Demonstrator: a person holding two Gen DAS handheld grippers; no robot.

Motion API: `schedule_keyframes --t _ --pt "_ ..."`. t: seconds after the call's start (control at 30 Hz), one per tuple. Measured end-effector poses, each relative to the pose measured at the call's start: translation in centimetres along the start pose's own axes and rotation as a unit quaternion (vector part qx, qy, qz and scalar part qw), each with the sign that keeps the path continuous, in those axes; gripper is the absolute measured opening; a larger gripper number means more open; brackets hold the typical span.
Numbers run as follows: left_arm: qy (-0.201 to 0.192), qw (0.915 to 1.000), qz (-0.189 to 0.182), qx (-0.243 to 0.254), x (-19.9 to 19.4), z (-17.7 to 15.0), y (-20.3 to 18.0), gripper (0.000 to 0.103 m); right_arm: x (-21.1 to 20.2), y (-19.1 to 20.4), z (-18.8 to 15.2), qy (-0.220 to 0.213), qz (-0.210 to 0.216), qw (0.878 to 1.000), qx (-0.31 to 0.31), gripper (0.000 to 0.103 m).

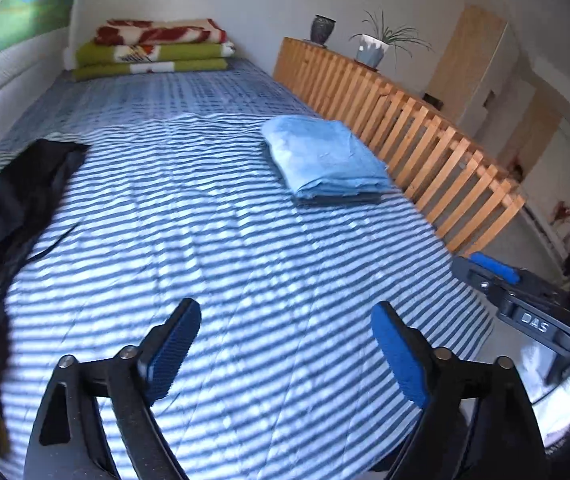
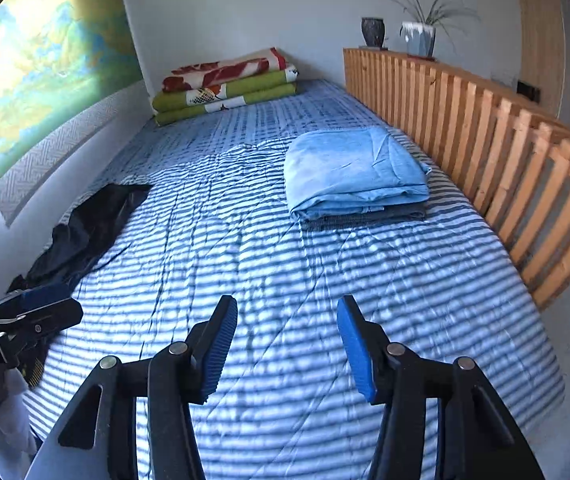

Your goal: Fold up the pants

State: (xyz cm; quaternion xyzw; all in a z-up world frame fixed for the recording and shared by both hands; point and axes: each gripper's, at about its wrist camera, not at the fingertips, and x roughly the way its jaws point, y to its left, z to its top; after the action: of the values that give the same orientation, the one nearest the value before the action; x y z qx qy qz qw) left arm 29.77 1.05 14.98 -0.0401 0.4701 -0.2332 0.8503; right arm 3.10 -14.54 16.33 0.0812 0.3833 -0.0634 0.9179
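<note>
Black pants (image 1: 17, 208) lie crumpled along the left side of the striped bed (image 1: 205, 220), also seen as black pants (image 2: 89, 232) in the right wrist view. A folded light-blue garment (image 1: 325, 156) rests on a folded grey one near the bed's right side, shown closer as the light-blue garment (image 2: 353, 172). My left gripper (image 1: 285, 306) hovers open over bare bedcover, nothing between its blue pads. My right gripper (image 2: 287, 300) is open too, over the striped bed (image 2: 265, 240), holding nothing. Each gripper shows at the edge of the other's view: right gripper (image 1: 497, 272), left gripper (image 2: 33, 304).
Folded red and green blankets (image 2: 225, 84) are stacked at the far end of the bed. A wooden slatted rail (image 2: 505, 136) runs along the right side, with a dark vase (image 2: 373, 31) and a potted plant (image 2: 419, 38) on top. A wall with a colourful poster (image 2: 45, 64) borders the left.
</note>
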Motion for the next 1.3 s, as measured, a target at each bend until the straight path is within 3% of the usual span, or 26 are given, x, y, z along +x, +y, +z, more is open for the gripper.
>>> schedule_keyframes --t 0.23,0.5,0.7,0.97,1.3 --pt "-0.028 0.9984 0.047 0.011 -5.8 -7.3 -0.2 0.095 -4.5 4.3 -5.7 -0.022 -0.036 0.999 -0.009 0.061" --pt "-0.056 0.9955 0.076 0.006 -10.2 -12.8 -0.5 0.095 -6.5 5.8 -10.3 -0.026 -0.073 0.997 0.005 0.062" --pt "-0.062 0.9948 0.081 -0.004 -11.9 -16.1 -1.2 0.096 -8.3 6.8 -12.9 -0.031 -0.074 0.997 -0.004 0.062" --pt "-0.054 0.9951 0.081 0.013 -12.2 -17.6 -2.3 0.097 -9.3 7.6 -14.0 -0.038 -0.074 0.996 -0.018 0.062" --pt "-0.044 0.9951 0.088 0.011 -11.3 -17.4 -1.5 0.097 -7.5 6.8 -14.5 -0.025 -0.082 0.996 -0.015 0.062"
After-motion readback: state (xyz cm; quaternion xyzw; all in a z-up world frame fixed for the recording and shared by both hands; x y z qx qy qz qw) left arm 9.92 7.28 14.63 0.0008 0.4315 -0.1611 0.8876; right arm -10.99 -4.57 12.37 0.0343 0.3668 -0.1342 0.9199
